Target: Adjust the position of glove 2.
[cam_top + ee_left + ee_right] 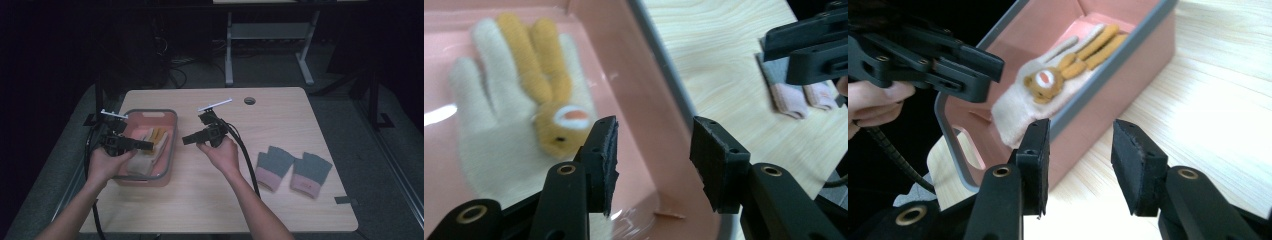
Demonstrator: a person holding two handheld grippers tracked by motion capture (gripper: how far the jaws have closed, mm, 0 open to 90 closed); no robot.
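left claw (654, 160): parted, empty | right claw (1080, 167): parted, empty | glove (519, 100): flat in bin (659, 85), fingers away

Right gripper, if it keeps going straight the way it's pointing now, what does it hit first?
Most likely the pink bin's near side wall: the open right gripper aims at it across bare table, though depth is hard to judge.

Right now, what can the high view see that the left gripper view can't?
The high view alone shows the person's hands, the left gripper over the pink bin and the table's cable hole. The left gripper view alone shows the orange animal face on the cream glove. Both show the right gripper, the grey-and-pink gloves and the bin.
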